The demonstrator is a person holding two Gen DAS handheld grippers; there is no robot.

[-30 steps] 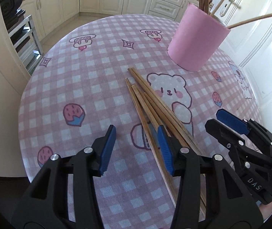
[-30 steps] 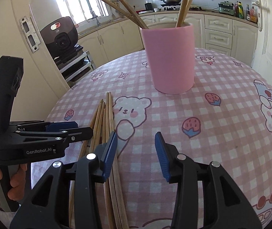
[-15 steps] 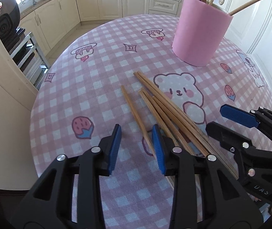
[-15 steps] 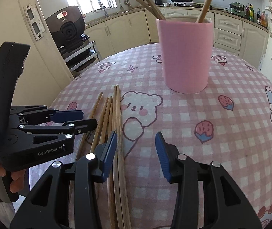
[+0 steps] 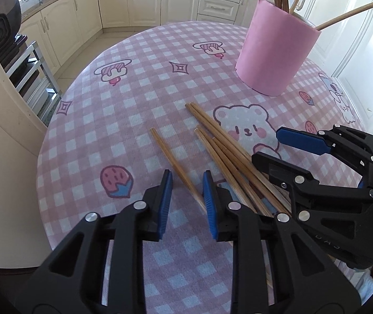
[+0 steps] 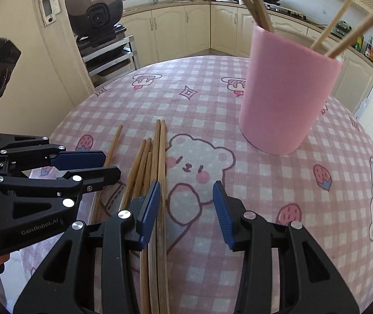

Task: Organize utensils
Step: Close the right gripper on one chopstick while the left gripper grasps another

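On the bench (image 5: 87, 136) we see a cup (image 5: 272, 49) standing at the far side with sticks (image 5: 348, 14) leaning in it. Nearer us lies a bundle of chopsticks (image 5: 228, 146), and one lone chopstick (image 5: 176, 167) lies apart to its left. The left tool (image 5: 186, 196) straddles that lone chopstick, jaws closing; the right tool (image 6: 186, 209) hovers at the bundle's right edge.

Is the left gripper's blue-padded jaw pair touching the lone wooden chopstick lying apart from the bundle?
Cannot tell. In the left wrist view the closing left gripper straddles the lone wooden chopstick, whose near end disappears beside one pad.
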